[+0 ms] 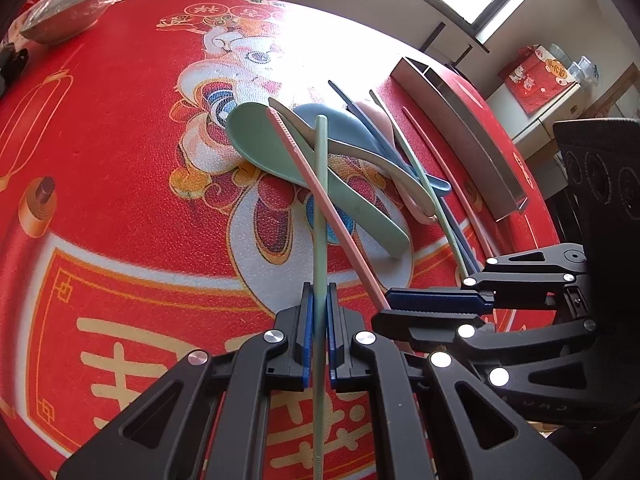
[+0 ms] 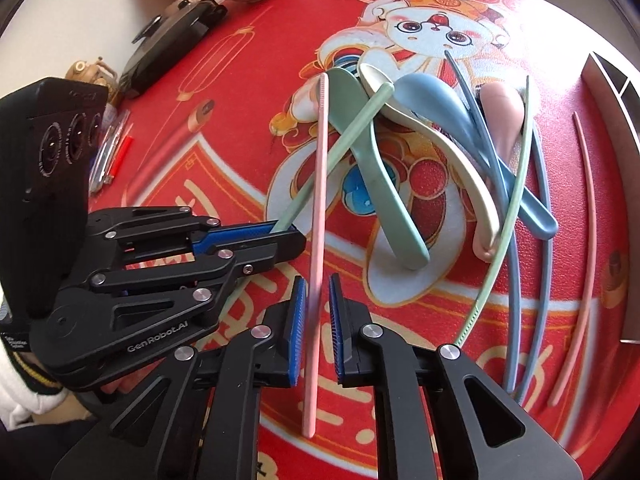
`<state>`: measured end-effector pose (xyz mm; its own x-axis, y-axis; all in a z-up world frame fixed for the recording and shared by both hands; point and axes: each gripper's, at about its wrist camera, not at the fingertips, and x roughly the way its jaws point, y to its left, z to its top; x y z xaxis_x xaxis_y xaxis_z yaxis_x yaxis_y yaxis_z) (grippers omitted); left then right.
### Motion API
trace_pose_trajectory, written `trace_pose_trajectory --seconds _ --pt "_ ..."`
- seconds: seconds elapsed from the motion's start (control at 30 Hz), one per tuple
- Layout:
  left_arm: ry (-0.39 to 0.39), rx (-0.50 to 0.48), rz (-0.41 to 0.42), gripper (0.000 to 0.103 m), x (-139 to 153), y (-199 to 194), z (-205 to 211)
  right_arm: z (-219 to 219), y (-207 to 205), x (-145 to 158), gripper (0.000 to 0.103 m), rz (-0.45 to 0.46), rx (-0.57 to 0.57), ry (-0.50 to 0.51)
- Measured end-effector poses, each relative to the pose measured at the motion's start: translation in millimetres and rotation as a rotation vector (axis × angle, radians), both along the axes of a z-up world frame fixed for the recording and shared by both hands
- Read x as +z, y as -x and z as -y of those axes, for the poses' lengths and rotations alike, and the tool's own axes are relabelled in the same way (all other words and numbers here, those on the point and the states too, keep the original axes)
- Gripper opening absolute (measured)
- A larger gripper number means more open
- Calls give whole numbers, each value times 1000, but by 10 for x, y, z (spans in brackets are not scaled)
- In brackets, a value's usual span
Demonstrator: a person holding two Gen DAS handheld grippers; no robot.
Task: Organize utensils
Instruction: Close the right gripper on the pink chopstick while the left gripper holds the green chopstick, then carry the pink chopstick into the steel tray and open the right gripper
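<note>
A pile of plastic spoons and chopsticks lies on the red printed mat [image 1: 120, 160]. My left gripper [image 1: 320, 300] is shut on a green chopstick [image 1: 321, 200], whose far end rests on the green spoon [image 1: 256, 140]. It also shows in the right wrist view [image 2: 340, 148]. My right gripper [image 2: 318, 300] straddles a pink chopstick [image 2: 320, 200] with a narrow gap at each pad; the chopstick lies on the mat. The right gripper also shows in the left wrist view [image 1: 432, 306]. Blue [image 2: 440, 100], cream [image 2: 460, 160] and pink [image 2: 504, 120] spoons overlap.
A steel divided utensil holder [image 1: 472, 128] stands at the mat's right edge. Blue, green and pink chopsticks [image 2: 540, 260] lie beside it. A black case [image 2: 172, 40], pens [image 2: 112, 148] and a wrapped bowl [image 1: 64, 12] sit at the far left.
</note>
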<state>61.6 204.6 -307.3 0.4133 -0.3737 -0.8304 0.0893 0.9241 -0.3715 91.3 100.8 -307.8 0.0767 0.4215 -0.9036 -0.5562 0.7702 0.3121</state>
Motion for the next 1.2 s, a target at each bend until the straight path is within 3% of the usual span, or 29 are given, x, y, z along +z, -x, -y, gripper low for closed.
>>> trace_pose_trajectory --seconds 0.6,0.9,1.2 --pt "-48 57 12 6 49 116 -158 314 -83 -11 6 11 -126 -11" --pt "-6 132 82 5 324 263 -303 489 -29 240 6 60 -148 -75" --pt "16 170 41 5 219 342 -304 728 -22 317 6 69 -226 -72"
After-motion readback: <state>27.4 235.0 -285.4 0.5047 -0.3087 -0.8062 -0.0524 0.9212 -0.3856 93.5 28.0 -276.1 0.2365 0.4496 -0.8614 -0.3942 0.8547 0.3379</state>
